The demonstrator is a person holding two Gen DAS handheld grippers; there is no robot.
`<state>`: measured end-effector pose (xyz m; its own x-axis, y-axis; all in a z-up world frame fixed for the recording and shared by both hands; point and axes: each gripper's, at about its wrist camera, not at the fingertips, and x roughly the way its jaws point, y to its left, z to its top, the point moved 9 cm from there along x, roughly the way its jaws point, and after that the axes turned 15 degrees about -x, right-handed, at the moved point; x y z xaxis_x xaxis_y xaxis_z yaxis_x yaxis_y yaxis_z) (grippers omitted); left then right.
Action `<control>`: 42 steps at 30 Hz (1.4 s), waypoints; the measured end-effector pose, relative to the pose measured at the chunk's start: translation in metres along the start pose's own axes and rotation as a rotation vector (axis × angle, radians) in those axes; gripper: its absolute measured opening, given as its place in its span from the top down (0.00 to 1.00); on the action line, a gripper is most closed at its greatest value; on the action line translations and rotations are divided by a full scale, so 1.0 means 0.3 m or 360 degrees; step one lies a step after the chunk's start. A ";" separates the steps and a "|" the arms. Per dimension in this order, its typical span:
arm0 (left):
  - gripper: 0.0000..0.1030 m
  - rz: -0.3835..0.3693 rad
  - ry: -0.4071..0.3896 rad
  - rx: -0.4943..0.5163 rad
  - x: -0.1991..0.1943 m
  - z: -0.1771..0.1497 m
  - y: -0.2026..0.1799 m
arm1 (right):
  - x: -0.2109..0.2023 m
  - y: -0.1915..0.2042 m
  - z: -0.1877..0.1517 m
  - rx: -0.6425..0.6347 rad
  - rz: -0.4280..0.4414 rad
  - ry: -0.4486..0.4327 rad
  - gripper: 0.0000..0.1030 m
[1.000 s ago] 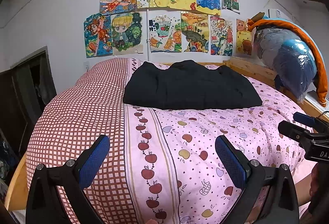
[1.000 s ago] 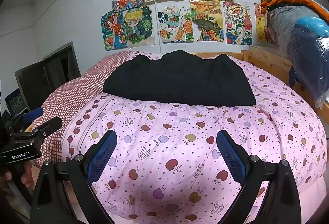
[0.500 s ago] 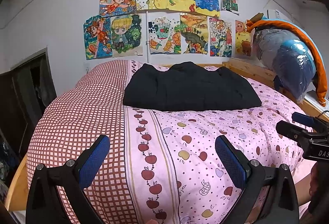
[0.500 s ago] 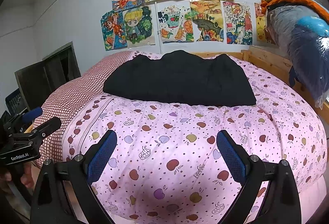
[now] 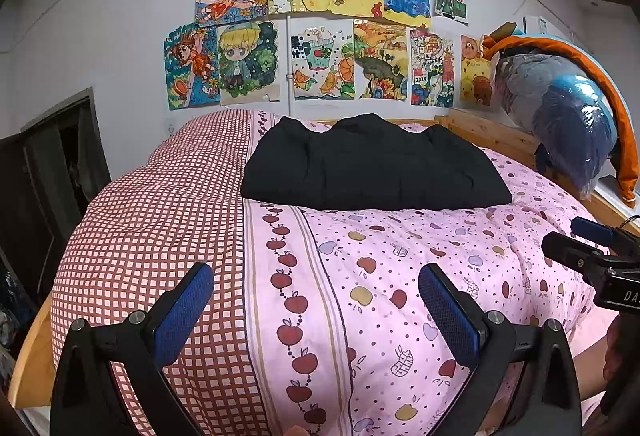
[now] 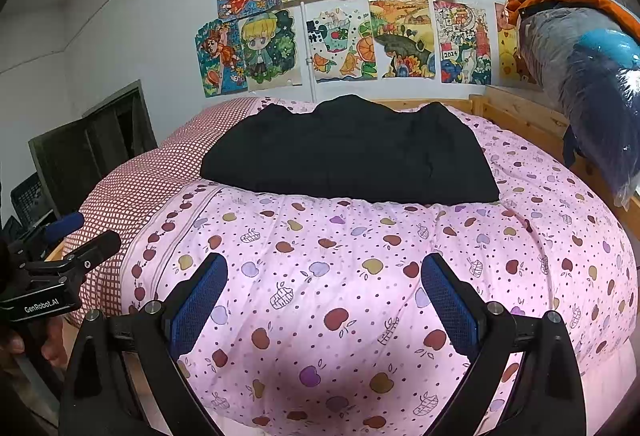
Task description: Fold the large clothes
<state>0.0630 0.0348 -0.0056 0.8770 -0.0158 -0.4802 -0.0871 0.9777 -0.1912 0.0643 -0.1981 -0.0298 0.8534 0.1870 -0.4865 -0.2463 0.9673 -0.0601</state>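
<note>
While the left gripper (image 5: 316,290) is being held wide apart at the bottom of the left wrist frame, gripping nothing, the black garment (image 5: 372,164) is lying folded mid-frame on the pink quilt (image 5: 400,268). In the right wrist frame, the right gripper (image 6: 324,282) is likewise being kept spread and empty, garment (image 6: 348,152) sitting centre-frame, well apart.

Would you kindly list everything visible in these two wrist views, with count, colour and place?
black garment: one, black, lying flat on the quilt's far half
quilt: one, pink apple print with a red-checked side, covering the bed
bed frame: one, light wood, far right
drawings: about a dozen, multicoloured, on the wall
bagged bundle: one, blue-grey with orange, right of the bed
left gripper: one, black with blue pads, open, empty
right gripper: one, same colours, open, empty
</note>
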 end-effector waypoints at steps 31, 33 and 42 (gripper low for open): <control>0.00 0.0023 0.0024 -0.0012 0.005 -0.005 0.015 | 0.005 0.001 -0.009 0.0010 0.0006 0.0009 0.08; 0.00 0.0020 0.0030 -0.0013 0.006 -0.006 0.013 | 0.005 0.002 -0.010 0.0011 0.0007 0.0009 0.08; 0.00 0.0030 0.0042 -0.0029 0.010 -0.013 0.018 | 0.006 0.000 -0.011 0.0013 0.0007 0.0010 0.07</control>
<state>0.0632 0.0392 -0.0113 0.8624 -0.0028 -0.5062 -0.1126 0.9739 -0.1973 0.0643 -0.1982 -0.0337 0.8492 0.1904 -0.4925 -0.2465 0.9678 -0.0509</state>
